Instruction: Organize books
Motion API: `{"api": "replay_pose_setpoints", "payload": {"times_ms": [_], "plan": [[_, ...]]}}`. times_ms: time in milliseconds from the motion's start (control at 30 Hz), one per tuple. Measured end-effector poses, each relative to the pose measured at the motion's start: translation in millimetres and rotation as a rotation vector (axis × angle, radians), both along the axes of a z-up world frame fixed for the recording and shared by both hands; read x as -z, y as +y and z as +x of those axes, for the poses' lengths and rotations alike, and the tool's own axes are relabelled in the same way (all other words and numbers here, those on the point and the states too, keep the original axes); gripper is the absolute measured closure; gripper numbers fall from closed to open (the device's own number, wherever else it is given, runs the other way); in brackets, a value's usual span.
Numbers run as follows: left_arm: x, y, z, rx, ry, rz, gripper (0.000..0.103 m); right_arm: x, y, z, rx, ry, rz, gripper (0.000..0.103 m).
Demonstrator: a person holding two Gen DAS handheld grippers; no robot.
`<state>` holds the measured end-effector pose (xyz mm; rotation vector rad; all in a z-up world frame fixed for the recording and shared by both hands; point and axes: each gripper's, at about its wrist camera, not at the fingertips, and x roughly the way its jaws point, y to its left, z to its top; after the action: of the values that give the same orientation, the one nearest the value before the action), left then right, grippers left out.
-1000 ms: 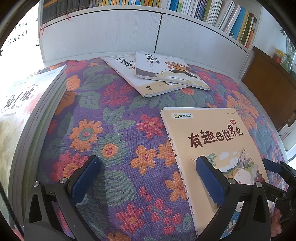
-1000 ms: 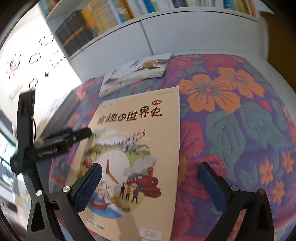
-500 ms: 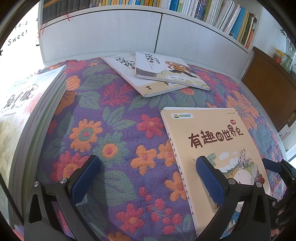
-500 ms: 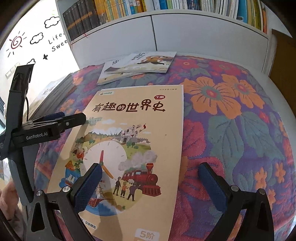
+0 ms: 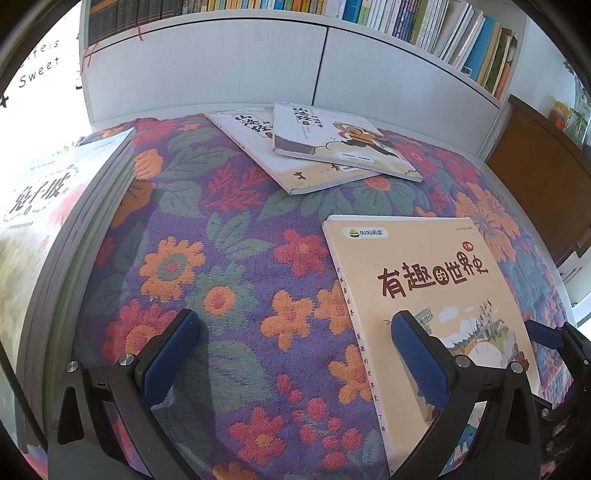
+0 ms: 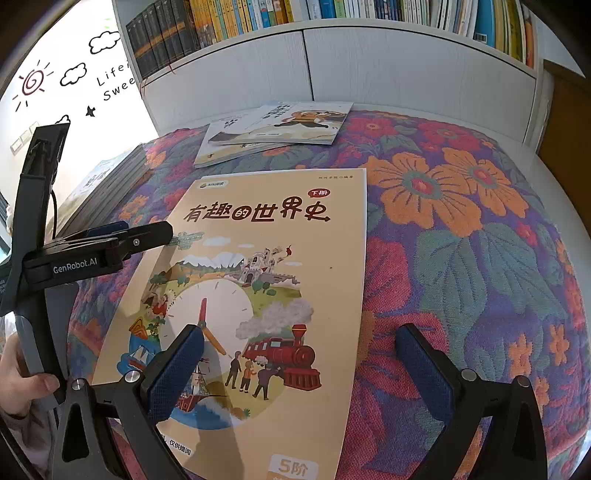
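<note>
A tan picture book with a train on its cover lies flat on the floral tablecloth. My left gripper is open low over the cloth, its right finger over the book's left edge. My right gripper is open over the book's lower half, straddling its right edge. Two overlapping white books lie at the far side. A stack of books sits at the left. The left gripper shows side-on in the right wrist view.
A white cabinet with a shelf full of upright books stands behind the table. A brown wooden cabinet is at the right. A hand holds the left gripper's handle. Bare cloth lies right of the tan book.
The right wrist view has swung up and steadied, now squarely over the tan book. The left gripper and all books have stayed put.
</note>
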<state>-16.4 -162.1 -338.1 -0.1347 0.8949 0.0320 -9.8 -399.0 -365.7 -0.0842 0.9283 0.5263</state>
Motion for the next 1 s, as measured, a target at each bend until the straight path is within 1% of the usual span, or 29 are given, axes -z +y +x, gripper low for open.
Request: {"api": "replay_pose_setpoints", "payload": {"times_ms": [633,933,1000], "plan": [[-1.0,-0.9,0.1,-0.013,0.004,-0.003,0.0,-0.9,0.4,1.4,0.007,0.002,-0.005,0.0],[-2.9,-1.9,-7.4,0.005,0.057,-0.016,0.0,-2.0,-1.7,0.9,-0.011,0.012,0.011,0.0],[-4.2,-2.7,-10.2,0.015,0.086,-0.015,0.0,-3.3,-4.1,1.6,-0.025,0.028,0.02,0.0]]}}
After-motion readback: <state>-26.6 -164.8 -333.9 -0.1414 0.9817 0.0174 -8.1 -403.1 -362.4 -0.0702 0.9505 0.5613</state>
